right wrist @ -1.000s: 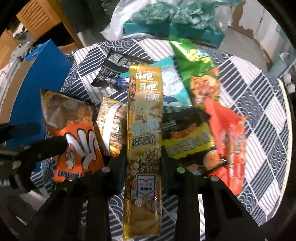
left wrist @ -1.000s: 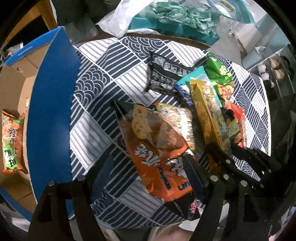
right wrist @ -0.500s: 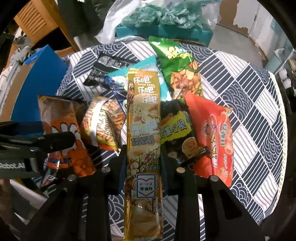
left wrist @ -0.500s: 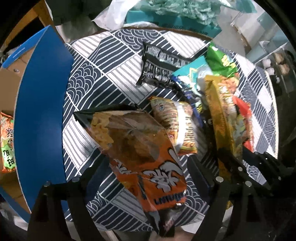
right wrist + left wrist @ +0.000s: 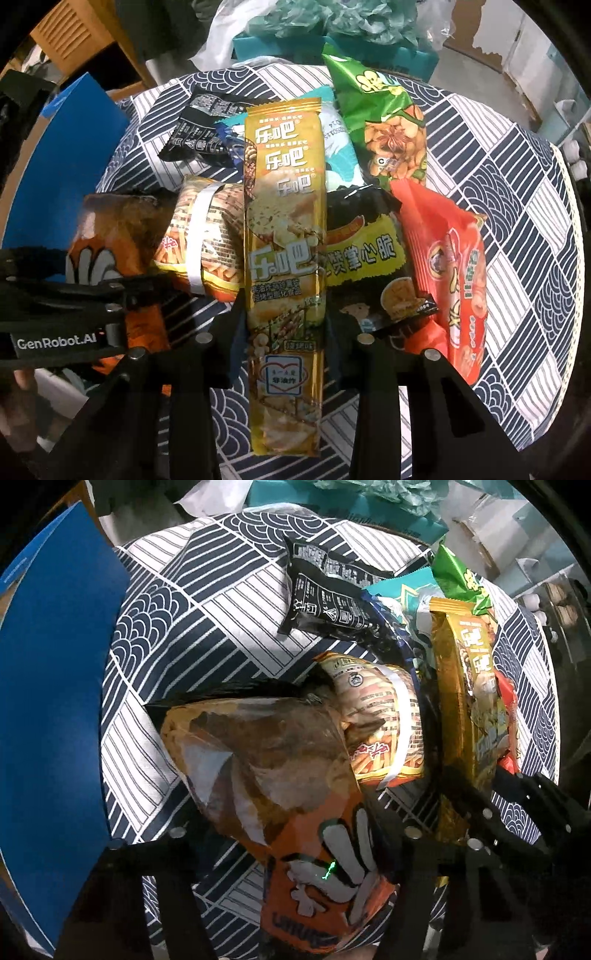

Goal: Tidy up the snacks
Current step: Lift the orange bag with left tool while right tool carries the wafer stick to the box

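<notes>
My left gripper (image 5: 295,853) is shut on an orange snack bag (image 5: 280,782) and holds it lifted above the patterned tablecloth (image 5: 192,602). The same bag shows at the left of the right wrist view (image 5: 110,240). My right gripper (image 5: 284,336) is shut on a long gold snack pack (image 5: 284,229), also seen in the left wrist view (image 5: 469,709). A striped snack bag (image 5: 207,240) lies between the two held packs.
More snacks lie on the table: a black pack (image 5: 199,125), a green peanut bag (image 5: 384,122), a black-and-yellow pack (image 5: 365,258), a red-orange pack (image 5: 454,273). A blue cardboard box (image 5: 51,701) stands left of the table. Teal bags (image 5: 332,26) lie behind.
My left gripper has lifted the orange bag off the table and tilted it up toward the camera. My right gripper has raised the gold pack slightly.
</notes>
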`<move>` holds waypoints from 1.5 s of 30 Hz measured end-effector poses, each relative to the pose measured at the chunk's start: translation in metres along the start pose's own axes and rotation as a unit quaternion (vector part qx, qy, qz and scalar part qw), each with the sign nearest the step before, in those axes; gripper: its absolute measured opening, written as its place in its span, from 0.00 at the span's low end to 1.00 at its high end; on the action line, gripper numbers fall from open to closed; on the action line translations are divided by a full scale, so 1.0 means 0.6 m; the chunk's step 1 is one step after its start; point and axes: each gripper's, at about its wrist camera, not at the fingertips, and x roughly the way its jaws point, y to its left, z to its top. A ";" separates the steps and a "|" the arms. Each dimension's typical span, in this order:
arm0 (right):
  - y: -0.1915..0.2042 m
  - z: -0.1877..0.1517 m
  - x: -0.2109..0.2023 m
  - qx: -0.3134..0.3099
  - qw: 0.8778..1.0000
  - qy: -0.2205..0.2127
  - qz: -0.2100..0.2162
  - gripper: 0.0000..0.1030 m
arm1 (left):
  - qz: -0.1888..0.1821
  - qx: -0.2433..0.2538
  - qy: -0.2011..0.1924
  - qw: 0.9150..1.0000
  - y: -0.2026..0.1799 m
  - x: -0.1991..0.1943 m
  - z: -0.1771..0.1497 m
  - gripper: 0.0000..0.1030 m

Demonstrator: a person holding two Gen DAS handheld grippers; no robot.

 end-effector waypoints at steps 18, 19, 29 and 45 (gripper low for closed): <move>0.037 0.013 -0.066 -0.035 0.998 -0.037 -0.028 0.29 | 0.069 0.091 -0.108 0.988 0.005 -0.108 -0.033 0.54; 0.039 0.013 -0.073 -0.037 0.998 -0.040 -0.029 0.29 | 0.073 0.096 -0.117 0.986 0.001 -0.118 -0.034 0.54; 0.068 0.021 -0.139 -0.043 0.996 -0.071 -0.015 0.29 | 0.105 0.121 -0.185 0.970 0.017 -0.187 -0.053 0.54; 0.176 0.051 -0.215 -0.086 0.989 -0.113 0.031 0.29 | 0.116 0.110 -0.248 0.955 0.088 -0.280 -0.090 0.54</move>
